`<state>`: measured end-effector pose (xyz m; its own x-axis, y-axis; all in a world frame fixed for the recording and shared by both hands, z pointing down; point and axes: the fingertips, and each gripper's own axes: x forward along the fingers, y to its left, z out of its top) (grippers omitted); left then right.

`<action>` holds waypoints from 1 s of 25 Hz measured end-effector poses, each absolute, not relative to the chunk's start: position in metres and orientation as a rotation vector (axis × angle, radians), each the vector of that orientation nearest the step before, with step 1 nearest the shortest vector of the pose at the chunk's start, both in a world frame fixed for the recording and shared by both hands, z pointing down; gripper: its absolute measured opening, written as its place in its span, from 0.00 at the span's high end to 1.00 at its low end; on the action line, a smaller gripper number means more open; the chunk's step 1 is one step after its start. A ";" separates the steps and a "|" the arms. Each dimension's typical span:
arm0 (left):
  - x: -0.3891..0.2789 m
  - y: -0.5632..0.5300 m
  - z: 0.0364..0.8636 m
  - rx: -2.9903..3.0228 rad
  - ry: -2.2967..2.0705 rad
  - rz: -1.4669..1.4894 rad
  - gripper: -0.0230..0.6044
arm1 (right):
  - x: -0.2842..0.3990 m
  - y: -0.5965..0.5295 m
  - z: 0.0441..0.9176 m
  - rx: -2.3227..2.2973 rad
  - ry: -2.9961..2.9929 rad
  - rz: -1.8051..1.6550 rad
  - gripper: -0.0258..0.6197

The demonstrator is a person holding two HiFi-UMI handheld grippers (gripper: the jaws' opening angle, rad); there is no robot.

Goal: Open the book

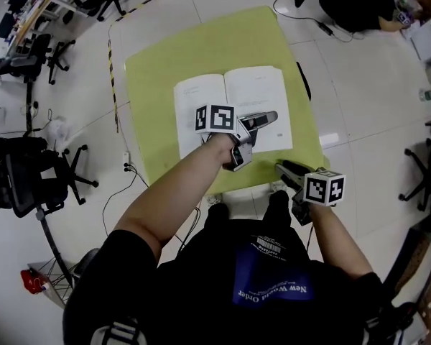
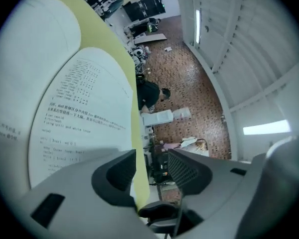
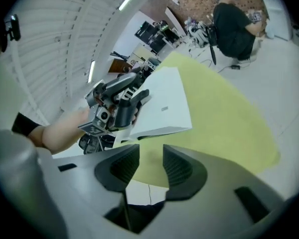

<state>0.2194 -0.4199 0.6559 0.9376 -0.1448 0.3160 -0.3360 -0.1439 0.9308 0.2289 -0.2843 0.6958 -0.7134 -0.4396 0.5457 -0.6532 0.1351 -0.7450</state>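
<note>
White book (image 1: 255, 92) lies open on yellow-green table (image 1: 154, 99)

The yellow-green table (image 1: 158, 70) is set on a pale tiled floor (image 1: 359, 70). One book (image 1: 255, 92) is laid open on it, pages up.

Black short-sleeve tee (image 1: 194, 293) with a blue patch (image 1: 269, 277) and white lettering on it. The left tongs (image 1: 271, 116) and right tongs (image 1: 281, 167) are grey, black ribbed pads (image 3: 177, 166), black-and-white marker cube (image 1: 215, 118) on each.
</note>
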 end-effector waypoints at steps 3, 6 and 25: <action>0.202 -0.414 0.621 1.803 -0.318 0.055 0.65 | 0.227 -0.297 0.659 1.117 -2.373 1.414 0.75; 0.163 -0.400 0.573 1.968 -0.327 -0.028 0.65 | 0.215 -0.316 0.608 1.109 -2.540 1.146 0.75; -0.166 -0.284 0.378 2.484 -1.314 -0.287 0.95 | 0.094 -0.363 0.380 0.989 -2.887 0.430 0.98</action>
<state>-0.1661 -0.2840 0.3780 0.5577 -0.8295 -0.0292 -0.7662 -0.5280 0.3661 0.0942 -0.3633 0.3801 -0.7925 -0.5922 0.1457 -0.6090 0.7554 -0.2421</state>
